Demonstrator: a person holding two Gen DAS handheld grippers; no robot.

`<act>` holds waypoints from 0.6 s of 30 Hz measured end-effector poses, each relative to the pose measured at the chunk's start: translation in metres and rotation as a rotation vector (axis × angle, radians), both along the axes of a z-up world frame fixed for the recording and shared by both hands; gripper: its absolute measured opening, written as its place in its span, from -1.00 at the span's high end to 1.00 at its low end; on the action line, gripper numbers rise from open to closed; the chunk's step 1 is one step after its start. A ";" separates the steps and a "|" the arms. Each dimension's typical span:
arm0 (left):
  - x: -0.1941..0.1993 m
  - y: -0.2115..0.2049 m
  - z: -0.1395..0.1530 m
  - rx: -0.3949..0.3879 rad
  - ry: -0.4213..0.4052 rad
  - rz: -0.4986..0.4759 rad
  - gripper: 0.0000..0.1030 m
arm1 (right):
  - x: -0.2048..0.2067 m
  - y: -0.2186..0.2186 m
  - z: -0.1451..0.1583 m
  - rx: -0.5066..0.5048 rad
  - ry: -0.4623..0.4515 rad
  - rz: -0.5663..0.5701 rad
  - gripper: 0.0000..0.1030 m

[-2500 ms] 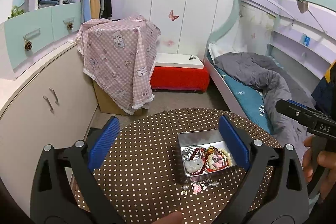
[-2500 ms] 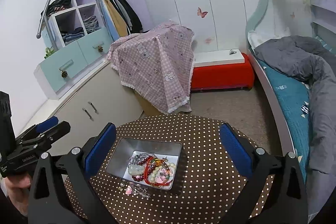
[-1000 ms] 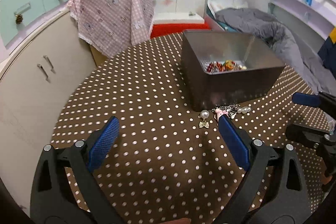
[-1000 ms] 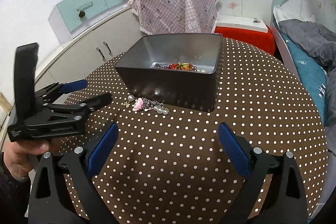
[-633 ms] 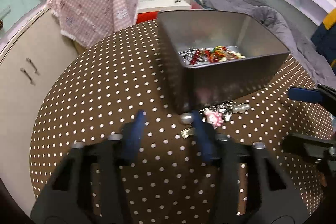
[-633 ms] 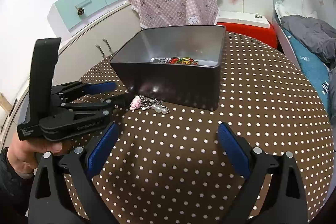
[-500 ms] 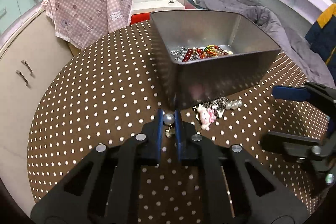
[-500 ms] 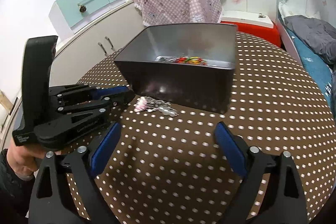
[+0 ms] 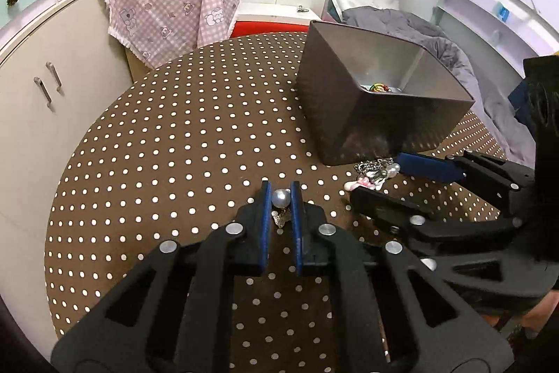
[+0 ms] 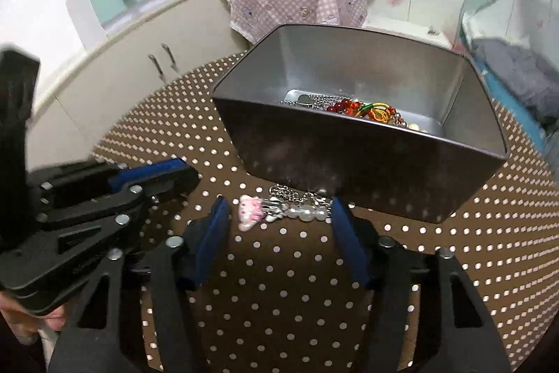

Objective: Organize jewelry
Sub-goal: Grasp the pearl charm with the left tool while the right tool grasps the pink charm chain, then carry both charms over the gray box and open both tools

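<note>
My left gripper [image 9: 280, 198] is shut on a pearl earring [image 9: 281, 197] with a small silver charm hanging under it, just over the dotted table. A metal tin [image 9: 353, 100] holding beads and chains stands to the right of it. In the right wrist view my right gripper [image 10: 279, 215] is open, its blue fingers on either side of a pink charm and pearl chain [image 10: 279, 210] lying in front of the tin [image 10: 367, 156]. That chain also shows in the left wrist view [image 9: 374, 175]. The left gripper shows at the left of the right wrist view [image 10: 164, 177].
The round brown polka-dot table [image 9: 174, 135] has its edge near a beige cabinet [image 9: 42, 100]. A pink checked cloth [image 9: 167, 6] covers a box behind the table. A red bench [image 9: 269, 23] and a bed with a grey duvet [image 9: 401, 20] lie beyond.
My left gripper came down to the table and closed on the pearl earring, then drew it left, away from the tin. My right gripper moved in low around the pink charm and chain.
</note>
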State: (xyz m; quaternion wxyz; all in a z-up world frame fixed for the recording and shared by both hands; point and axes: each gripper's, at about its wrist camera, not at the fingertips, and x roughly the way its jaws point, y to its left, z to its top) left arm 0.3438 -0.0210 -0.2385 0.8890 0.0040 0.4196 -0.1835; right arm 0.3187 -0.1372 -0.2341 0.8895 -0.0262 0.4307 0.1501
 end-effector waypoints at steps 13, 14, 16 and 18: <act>0.001 0.001 0.001 -0.018 0.010 -0.003 0.79 | 0.001 -0.005 0.002 0.094 0.010 -0.065 0.16; 0.002 0.002 0.001 -0.018 0.011 -0.002 0.79 | 0.002 -0.004 0.002 0.085 0.010 -0.077 0.23; 0.003 0.004 0.000 -0.024 0.013 -0.002 0.79 | 0.004 -0.001 0.002 0.045 0.006 -0.103 0.50; 0.004 0.004 0.000 -0.023 0.013 -0.002 0.79 | 0.006 -0.001 0.002 0.033 0.005 -0.112 0.67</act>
